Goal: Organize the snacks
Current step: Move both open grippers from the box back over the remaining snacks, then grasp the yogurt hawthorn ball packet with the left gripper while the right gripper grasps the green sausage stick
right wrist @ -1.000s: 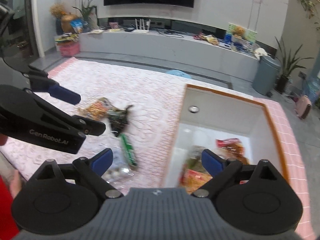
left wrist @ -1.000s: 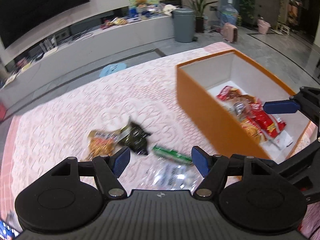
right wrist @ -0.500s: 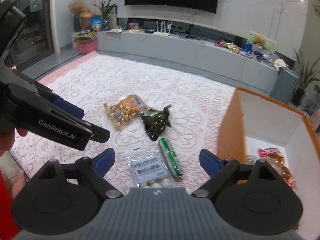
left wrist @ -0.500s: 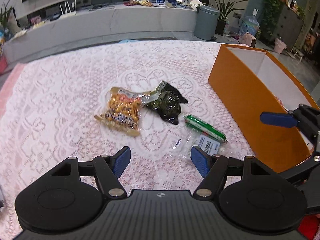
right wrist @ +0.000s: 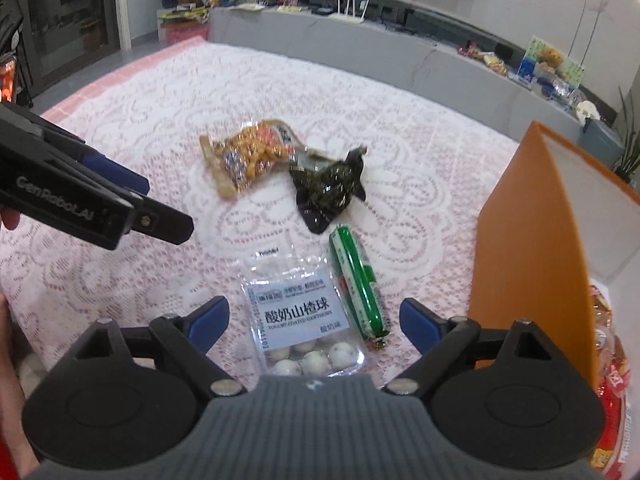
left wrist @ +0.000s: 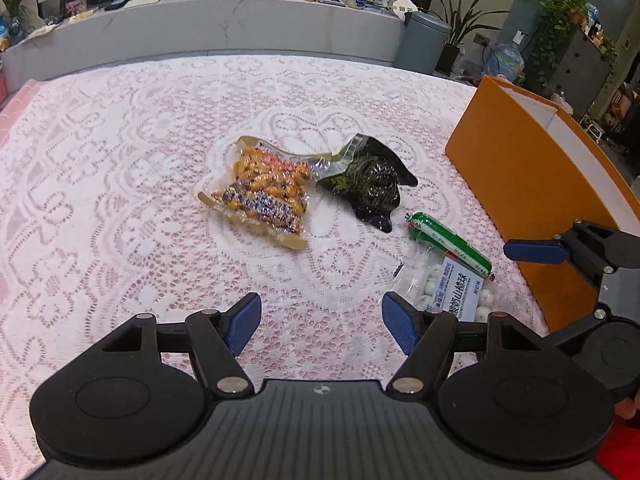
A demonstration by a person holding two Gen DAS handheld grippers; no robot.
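While both tools hovered above the lace tablecloth, the left gripper stood with fingers apart and empty, the orange nut packet ahead of it. The right gripper also gaped empty, the clear hawthorn-ball bag between its fingers, the green sausage just beside, the dark vacuum pack beyond, the orange box to its right.

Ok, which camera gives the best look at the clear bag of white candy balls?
The right wrist view. There the clear bag of white balls lies whole between the open right gripper's fingers, label readable. In the left wrist view the bag sits at the right, smaller, partly hidden behind a finger of the left gripper.
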